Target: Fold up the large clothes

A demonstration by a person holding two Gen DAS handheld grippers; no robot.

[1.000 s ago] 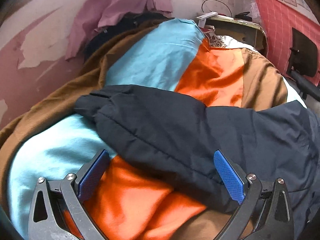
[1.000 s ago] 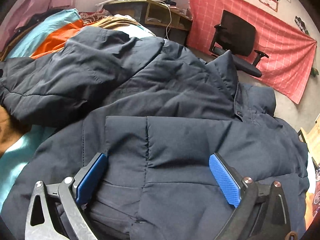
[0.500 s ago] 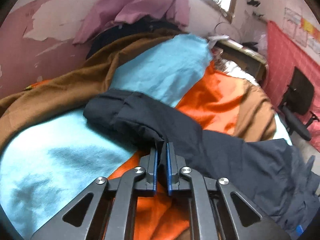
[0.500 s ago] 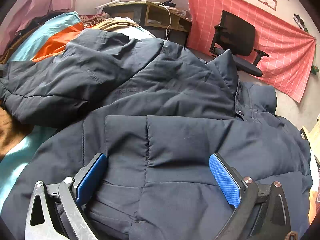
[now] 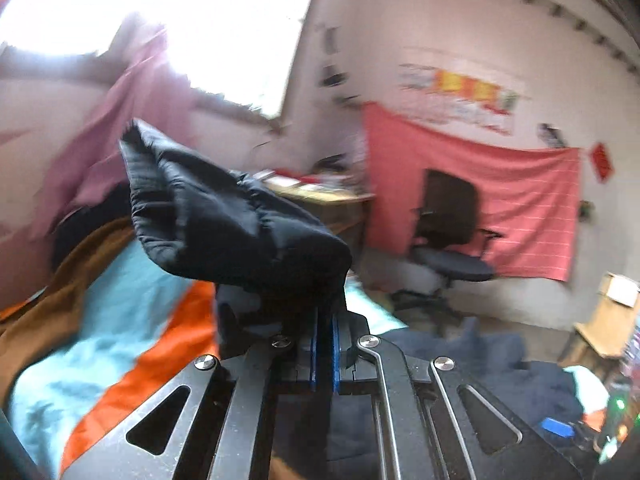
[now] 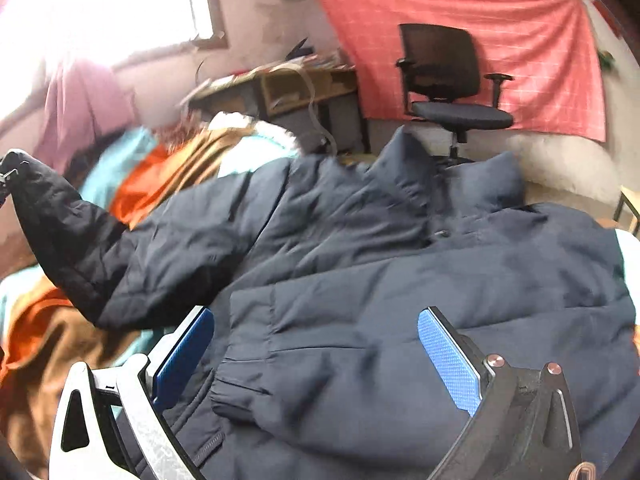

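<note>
A dark navy padded jacket [image 6: 400,264] lies spread over the bed. My left gripper [image 5: 325,322] is shut on the jacket's sleeve [image 5: 224,216] and holds it lifted in the air; the cuff end sticks up to the upper left. In the right wrist view the raised sleeve [image 6: 80,240] stretches up to the far left edge. My right gripper [image 6: 316,356] is open, its blue pads astride the folded other sleeve on the jacket's front, close above the cloth.
The bed carries a blanket of turquoise, orange and brown [image 5: 120,320]. A black office chair [image 6: 452,92] stands before a red cloth on the wall. A wooden desk [image 6: 280,88] is behind the bed. Pink cloth [image 5: 120,120] hangs by the window.
My left gripper closed on the sleeve and has lifted it high off the bed, tilting upward. My right gripper stays open over the jacket, shifted slightly.
</note>
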